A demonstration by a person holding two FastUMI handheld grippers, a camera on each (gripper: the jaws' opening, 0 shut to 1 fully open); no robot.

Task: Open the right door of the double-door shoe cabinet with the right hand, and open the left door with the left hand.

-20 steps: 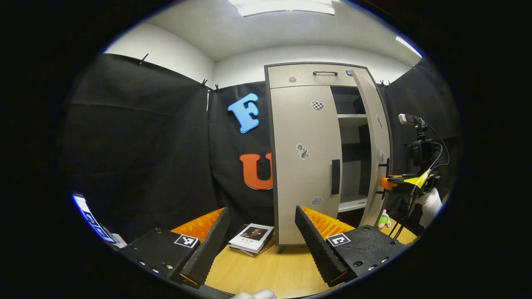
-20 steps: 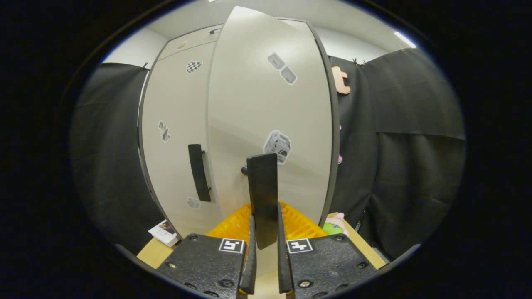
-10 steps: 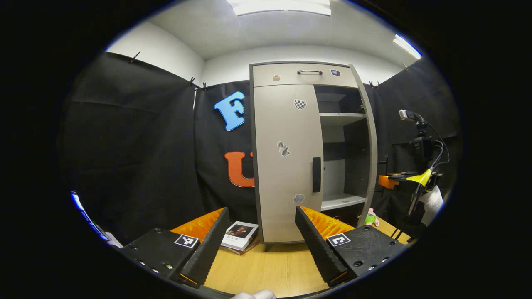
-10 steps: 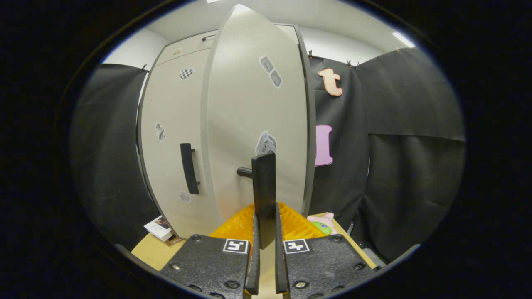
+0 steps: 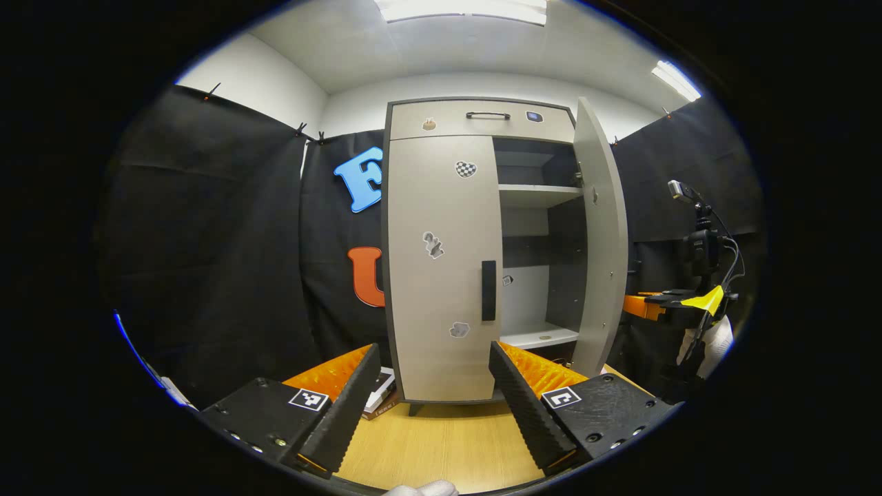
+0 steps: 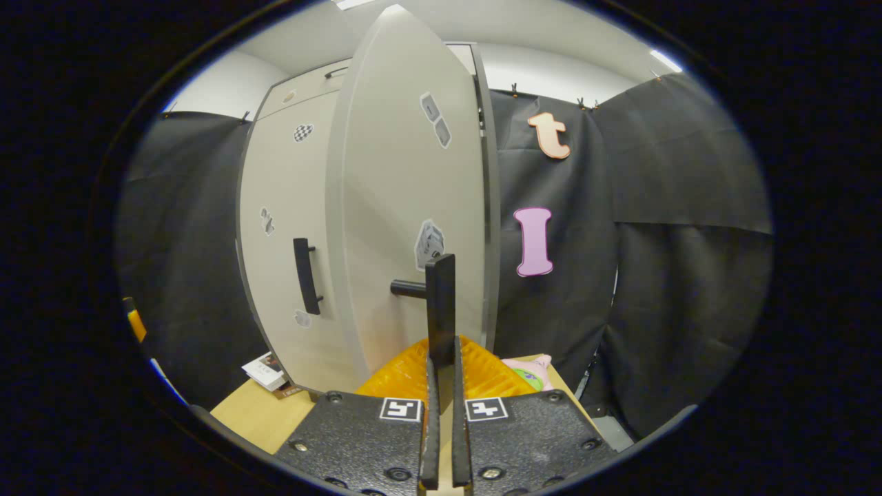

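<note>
Right gripper (image 6: 441, 386) jaws clamped on right door handle (image 6: 439, 303), door swung wider, left gripper (image 5: 431, 396) jaws open, empty.

Recording booth or lab set, not a real home. Black cloth (image 5: 227, 241) hangs as walls, clipped along the top against white room walls, with ceiling light panels (image 5: 462, 8) overhead. A small grey shoe cabinet (image 5: 441, 262) stands on a pale wooden tabletop (image 5: 441, 448), stickers on its doors. A camera on a stand (image 5: 696, 241) with cables sits at the right side. A book (image 6: 265, 372) and a soft toy (image 6: 527, 372) lie on the table beside the cabinet.
</note>
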